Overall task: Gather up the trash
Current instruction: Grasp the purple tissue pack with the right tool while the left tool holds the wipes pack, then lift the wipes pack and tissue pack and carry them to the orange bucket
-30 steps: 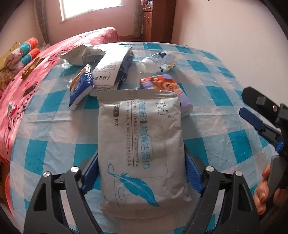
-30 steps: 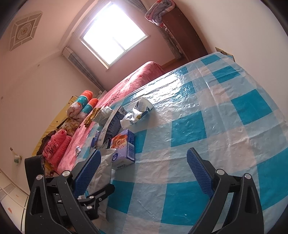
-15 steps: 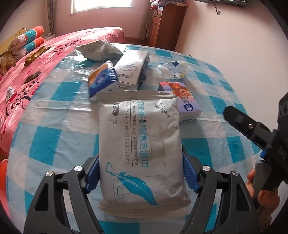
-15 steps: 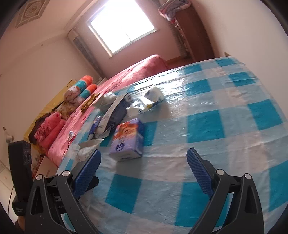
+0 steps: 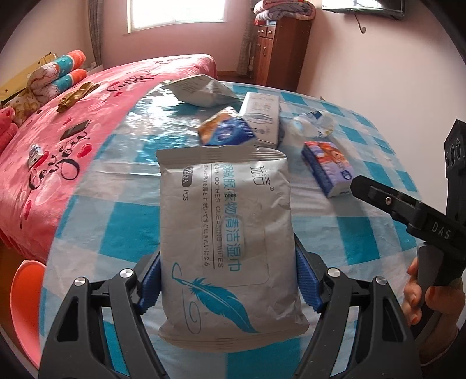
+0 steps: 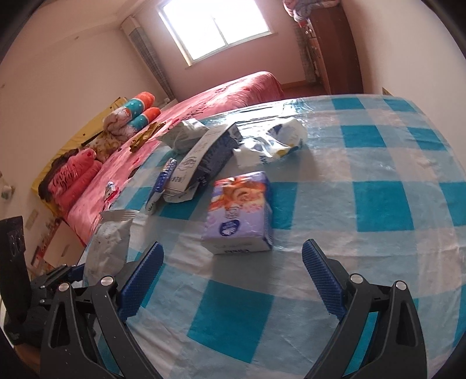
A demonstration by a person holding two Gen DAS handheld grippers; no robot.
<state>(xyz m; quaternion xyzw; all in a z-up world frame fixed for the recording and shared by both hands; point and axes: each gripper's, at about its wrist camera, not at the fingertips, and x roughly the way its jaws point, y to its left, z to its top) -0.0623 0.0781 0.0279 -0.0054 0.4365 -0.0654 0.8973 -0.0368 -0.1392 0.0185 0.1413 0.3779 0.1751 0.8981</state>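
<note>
Left gripper (image 5: 227, 280): clamped on grey wipes packet (image 5: 230, 233), frame centre, long axis running up-frame | Right gripper (image 6: 230, 280): jaws wide, empty | Purple tissue pack (image 6: 241, 210): just above it on checked table (image 6: 378, 204), nearest the right hand.

Each camera sits on its gripper and looks forward and down along the two fingers, through a fisheye lens that bends the room's edges.

The left view faces across the checked table (image 5: 343, 230) toward the window (image 5: 174, 11) and cabinet (image 5: 276, 52), close above the wipes pack (image 5: 227, 242).

The right view looks from the table's near edge toward the bed (image 6: 204, 99) and window, tilted.

Both views share the tissue pack (image 5: 326, 166) (image 6: 241, 210), the table's litter, the bed and the window. Each view catches the other gripper at its border.
</note>
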